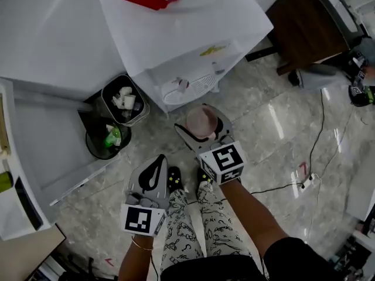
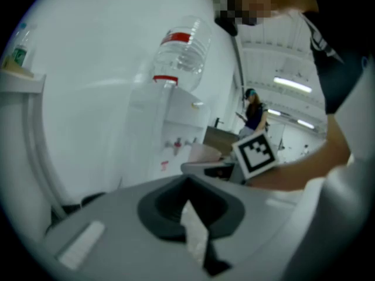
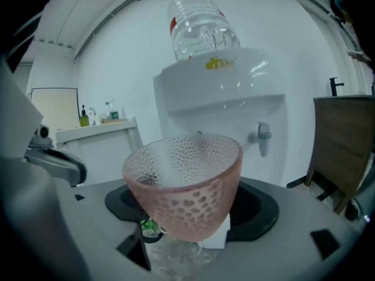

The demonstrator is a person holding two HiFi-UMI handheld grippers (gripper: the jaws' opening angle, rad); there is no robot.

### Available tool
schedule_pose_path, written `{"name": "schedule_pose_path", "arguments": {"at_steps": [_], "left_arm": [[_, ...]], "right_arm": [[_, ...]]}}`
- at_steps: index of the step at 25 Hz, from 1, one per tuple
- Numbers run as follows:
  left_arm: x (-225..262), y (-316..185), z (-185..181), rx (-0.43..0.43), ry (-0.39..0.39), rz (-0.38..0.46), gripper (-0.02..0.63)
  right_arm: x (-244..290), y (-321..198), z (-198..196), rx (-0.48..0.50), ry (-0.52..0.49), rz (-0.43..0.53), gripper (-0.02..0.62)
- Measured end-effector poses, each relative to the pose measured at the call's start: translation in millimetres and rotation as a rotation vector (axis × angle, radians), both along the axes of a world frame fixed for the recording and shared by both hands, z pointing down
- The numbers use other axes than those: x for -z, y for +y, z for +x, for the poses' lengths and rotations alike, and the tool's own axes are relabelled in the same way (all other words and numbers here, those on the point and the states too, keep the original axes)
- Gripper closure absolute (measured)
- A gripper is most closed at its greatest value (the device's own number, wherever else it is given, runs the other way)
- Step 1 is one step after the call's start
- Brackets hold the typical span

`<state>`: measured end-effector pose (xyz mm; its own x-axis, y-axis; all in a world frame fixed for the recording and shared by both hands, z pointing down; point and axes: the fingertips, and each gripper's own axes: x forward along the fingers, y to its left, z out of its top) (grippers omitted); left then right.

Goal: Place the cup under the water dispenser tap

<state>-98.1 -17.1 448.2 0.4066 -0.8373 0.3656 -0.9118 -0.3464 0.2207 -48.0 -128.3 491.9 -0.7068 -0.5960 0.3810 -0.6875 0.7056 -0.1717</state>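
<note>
Nearest us, at the lower left of the head view, the left gripper [image 1: 153, 177] has its jaws pressed together on nothing. It hangs idle above the patterned trousers.

Just right of centre, the right gripper [image 3: 186, 239] has its jaws clamped on the lower wall of the cup [image 3: 184, 180]. It holds the cup upright in the air, mouth up, with nothing visible inside. The cup is translucent pink with a dimpled, bubbled skin. It is wide at the rim and tapers toward the base, so we expect it to sit steady once it is set down.

We judge this to be the carry. The cup is gripped but is well short of the machine, with bare marble floor [image 1: 275, 122] below it.

Further up and left of the cup stand two waste bins [image 1: 123, 101], one grey and squarish with crumpled white scraps, one round and black.

Beyond them is the water dispenser [image 1: 181, 40], a smooth white plastic box with a slotted drip grille [image 1: 188, 91] at its front. Its taps [image 3: 262, 136] are small and stubby, and the right gripper view shows a grey one in the middle right of the frame. A clear ribbed bottle [image 3: 202, 28] is upended on top.

The next move calls for us to bring the cup forward and slightly left. We must keep it level, then settle it on the grille with its mouth directly below a spout before we part the jaws.
</note>
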Motion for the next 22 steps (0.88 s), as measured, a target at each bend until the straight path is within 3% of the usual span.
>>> {"name": "schedule_pose_path", "arguments": {"at_steps": [6, 9, 12, 15, 22], "left_arm": [[-51.9, 15.4, 8.8, 0.026, 0.072, -0.125, 0.617], [-65.1, 20.6, -2.1, 0.034, 0.061, -0.168, 0.617], [-71.7, 17.6, -20.3, 0.052, 0.033, -0.192, 0.617], [-71.6, 17.2, -27.2, 0.08, 0.052, -0.196, 0.617], [-85.9, 23.3, -22.7, 0.073, 0.072, -0.259, 0.617]], "right_arm": [[-82.4, -44.6, -19.2, -0.001, 0.059, -0.005, 0.199], [-107.8, -59.3, -22.9, -0.025, 0.044, -0.029, 0.199], [-128.2, -71.4, -32.2, -0.006, 0.058, -0.05, 0.198], [-145.2, -78.5, -33.9, 0.001, 0.098, -0.072, 0.198], [-155.8, -87.7, -43.5, 0.02, 0.114, -0.001, 0.198]]}}
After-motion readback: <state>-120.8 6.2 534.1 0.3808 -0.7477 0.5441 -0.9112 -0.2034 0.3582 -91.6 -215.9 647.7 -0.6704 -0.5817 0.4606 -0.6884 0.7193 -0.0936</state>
